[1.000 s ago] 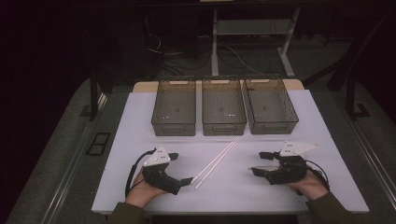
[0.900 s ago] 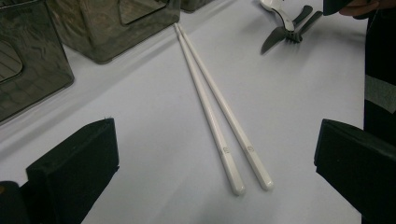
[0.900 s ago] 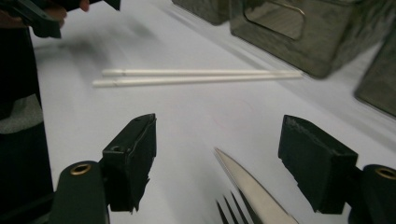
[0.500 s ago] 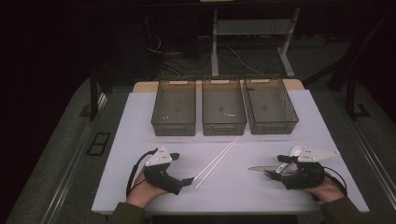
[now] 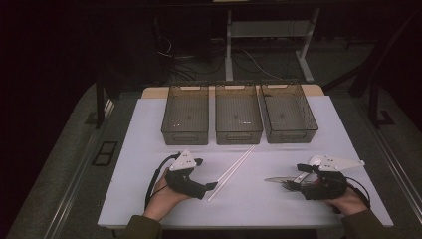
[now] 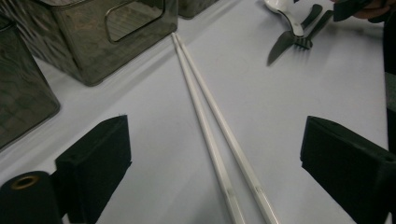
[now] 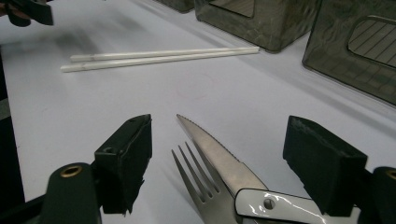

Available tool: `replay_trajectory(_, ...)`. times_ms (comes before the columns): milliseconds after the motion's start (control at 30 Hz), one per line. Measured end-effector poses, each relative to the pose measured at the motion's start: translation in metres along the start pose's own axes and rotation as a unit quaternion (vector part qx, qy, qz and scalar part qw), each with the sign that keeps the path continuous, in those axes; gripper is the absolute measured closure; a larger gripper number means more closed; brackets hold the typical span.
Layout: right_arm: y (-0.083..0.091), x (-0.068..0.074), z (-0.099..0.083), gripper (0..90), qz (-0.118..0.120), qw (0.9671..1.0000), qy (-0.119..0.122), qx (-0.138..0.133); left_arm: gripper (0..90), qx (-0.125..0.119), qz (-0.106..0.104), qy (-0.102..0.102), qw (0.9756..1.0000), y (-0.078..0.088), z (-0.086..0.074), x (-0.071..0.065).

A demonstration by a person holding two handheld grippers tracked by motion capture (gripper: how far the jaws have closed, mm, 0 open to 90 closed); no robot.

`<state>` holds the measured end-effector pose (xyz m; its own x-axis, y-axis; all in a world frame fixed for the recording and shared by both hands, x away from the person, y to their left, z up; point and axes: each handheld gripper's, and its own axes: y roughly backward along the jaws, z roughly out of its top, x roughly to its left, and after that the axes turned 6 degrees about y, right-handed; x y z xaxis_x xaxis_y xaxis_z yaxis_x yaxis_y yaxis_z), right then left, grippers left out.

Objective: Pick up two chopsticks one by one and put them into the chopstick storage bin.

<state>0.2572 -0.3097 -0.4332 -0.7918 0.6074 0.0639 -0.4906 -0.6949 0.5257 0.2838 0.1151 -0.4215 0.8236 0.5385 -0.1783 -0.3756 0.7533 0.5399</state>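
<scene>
Bench (image 5: 149,149) seen from high view: white top, three dark mesh bins (image 5: 238,119) in a row at far side. Pair of white chopsticks (image 5: 233,171) lying side by side at centre, slanted, far ends just short of middle bin. Left claw (image 5: 211,186) low at near left, tip just beside near ends of chopsticks. Right claw (image 5: 288,184) at near right, at a knife (image 5: 278,179) with white handle lying flat on bench.

Left gripper view: left claw (image 6: 215,163) with jaws wide, having just closed slightly; chopsticks (image 6: 219,140) between jaws, untouched by either pad, resting on bench. Mesh bins (image 6: 102,37) at upper left. Knife and fork (image 6: 299,39) at upper right, well apart.

Right gripper view: right claw (image 7: 219,163) with jaws wide, straddling knife (image 7: 215,154) and fork (image 7: 196,172), neither pad touching. Both utensils flat on bench, fork against knife. Chopsticks (image 7: 159,57) farther off, near bins (image 7: 261,18).
</scene>
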Motion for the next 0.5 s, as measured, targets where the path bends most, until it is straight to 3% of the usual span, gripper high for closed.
replay_trajectory(233,0.001,0.0,0.0,23.9,0.0,1.0,-0.004,0.0,19.9,0.014,-0.001,0.005,0.9999,-0.021,0.012,0.003)
replay_trajectory(400,0.001,0.0,0.0,23.9,-0.001,1.0,-0.003,-0.002,32.3,0.018,-0.001,0.01,0.9998,-0.037,0.02,0.008)
replay_trajectory(467,0.001,-0.001,0.0,23.9,-0.001,1.0,-0.004,-0.002,41.9,0.026,-0.002,0.009,0.9996,-0.042,0.022,0.009)
replay_trajectory(500,0.001,-0.001,0.0,23.9,-0.001,1.0,-0.004,-0.002,41.9,0.028,-0.001,0.012,0.9995,-0.045,0.022,0.009)
